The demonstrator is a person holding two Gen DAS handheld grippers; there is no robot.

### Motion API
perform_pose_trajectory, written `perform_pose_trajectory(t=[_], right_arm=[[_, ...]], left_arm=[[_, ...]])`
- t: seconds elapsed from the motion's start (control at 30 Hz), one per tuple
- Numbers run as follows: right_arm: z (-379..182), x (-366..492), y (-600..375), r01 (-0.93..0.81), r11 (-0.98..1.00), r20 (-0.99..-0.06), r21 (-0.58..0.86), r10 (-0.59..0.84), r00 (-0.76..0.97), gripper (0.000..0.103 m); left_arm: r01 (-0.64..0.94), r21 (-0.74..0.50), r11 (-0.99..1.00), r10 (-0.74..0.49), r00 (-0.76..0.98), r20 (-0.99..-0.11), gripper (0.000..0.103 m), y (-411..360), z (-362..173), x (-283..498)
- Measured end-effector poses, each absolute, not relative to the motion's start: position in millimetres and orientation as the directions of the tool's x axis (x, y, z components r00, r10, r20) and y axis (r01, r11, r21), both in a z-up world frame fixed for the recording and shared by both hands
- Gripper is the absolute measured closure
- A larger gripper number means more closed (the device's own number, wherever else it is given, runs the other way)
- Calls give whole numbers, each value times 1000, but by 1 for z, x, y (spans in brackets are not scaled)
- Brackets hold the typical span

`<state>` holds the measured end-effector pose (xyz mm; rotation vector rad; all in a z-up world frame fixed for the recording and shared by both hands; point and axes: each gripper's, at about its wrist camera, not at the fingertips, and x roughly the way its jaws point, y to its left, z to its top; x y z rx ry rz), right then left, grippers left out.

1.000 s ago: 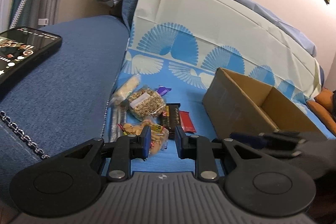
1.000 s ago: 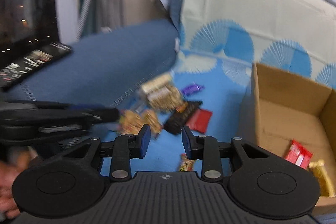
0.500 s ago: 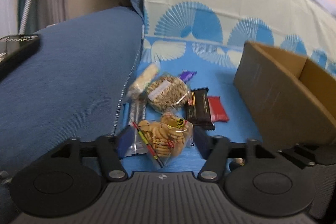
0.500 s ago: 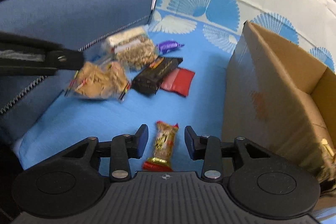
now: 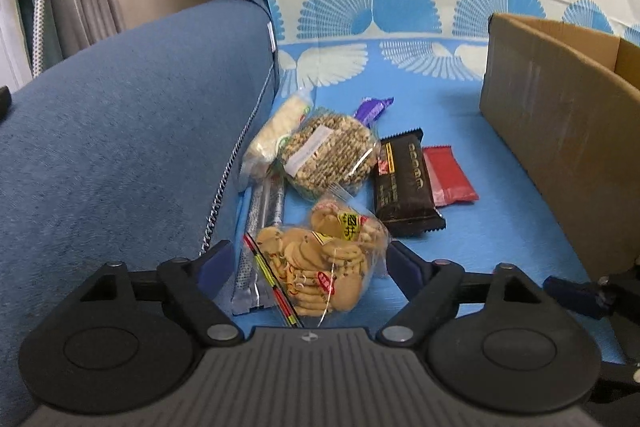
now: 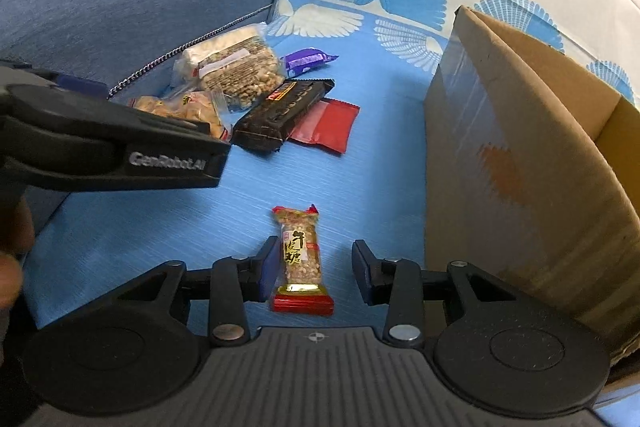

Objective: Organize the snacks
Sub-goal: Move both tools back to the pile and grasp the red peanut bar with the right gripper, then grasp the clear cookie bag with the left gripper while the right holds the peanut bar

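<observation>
While both stand spread, left hand-held gripper (image 5: 306, 263) straddling cookie bag (image 5: 324, 261), right hand-held gripper (image 6: 314, 267) straddling nougat bar (image 6: 301, 257), cardboard box (image 6: 520, 155) just right of it.

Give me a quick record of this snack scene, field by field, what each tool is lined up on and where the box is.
left tool: open, straddling the bag of small cookies
right tool: open, around the peanut candy bar
loose snacks: black wrapper bar, red packet, purple candy, round grain cake
cardboard box: open-topped, right of the snacks
surface: blue patterned cloth
</observation>
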<state>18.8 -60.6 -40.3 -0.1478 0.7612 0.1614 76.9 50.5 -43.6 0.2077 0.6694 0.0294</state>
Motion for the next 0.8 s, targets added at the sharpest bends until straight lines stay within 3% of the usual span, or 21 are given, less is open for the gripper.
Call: perform_pose_trajectory(t=[0.03,0.07,0.2,0.43,0.53,0.73,0.8], right_arm=[[-40,19,-62,-199,978,-697,-63,100,710,75],[-41,20,-62,-204,978,-698,-52,110,707,82],[-40,19,-65,-220,975,-693,-22,143,706,84],[-24,3,-73,-229,973,-666,34,193,721,84],[-19,-7,-77,-236,969,-676,78,226,701,84],[-13,-28,-79,-269,960,-681,77,248,689,84],[-15,-30,-79,-280,957,-695,76,253,674,84]], left_arm=[[36,195,980,95,777,-622,38,52,-44,78],[24,190,981,104,770,-630,42,54,-45,79],[17,116,993,59,782,-621,56,64,-38,75],[64,-24,998,-65,779,-624,59,79,-22,56],[69,-74,995,-100,766,-634,65,84,-15,45],[111,-136,984,-175,672,-720,65,87,-16,35],[112,-128,985,-171,658,-734,58,85,-16,34]])
